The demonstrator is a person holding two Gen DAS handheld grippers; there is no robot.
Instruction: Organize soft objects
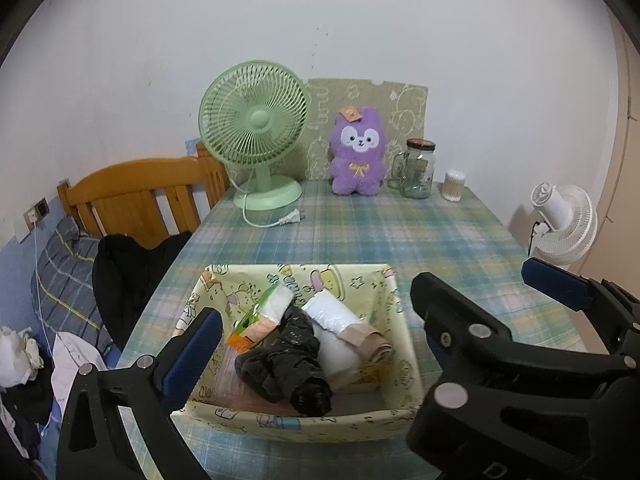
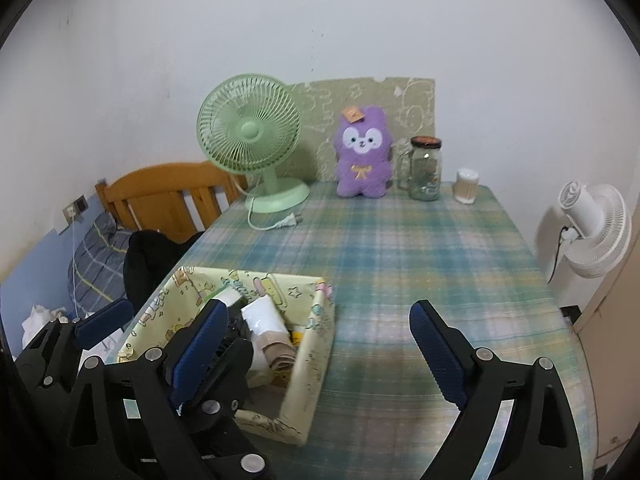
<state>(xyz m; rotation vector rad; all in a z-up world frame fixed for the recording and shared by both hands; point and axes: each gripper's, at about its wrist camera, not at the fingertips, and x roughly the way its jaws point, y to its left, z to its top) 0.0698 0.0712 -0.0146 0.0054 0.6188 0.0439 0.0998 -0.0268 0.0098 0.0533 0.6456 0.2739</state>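
The desk (image 2: 400, 248) carries a yellow box (image 1: 404, 344) at its near left corner, holding a black bag (image 1: 288, 364), a white roll (image 1: 336, 332) and a tissue pack (image 1: 264, 316). Both tongs, left (image 1: 316, 312) and right (image 2: 316, 336), stand apart, empty, beside the box. A purple plush (image 2: 362, 156) sits at the far edge.

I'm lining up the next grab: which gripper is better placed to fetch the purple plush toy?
Probably the right gripper: open and empty, with bare tablecloth ahead toward the plush toy. The left gripper faces over the box.
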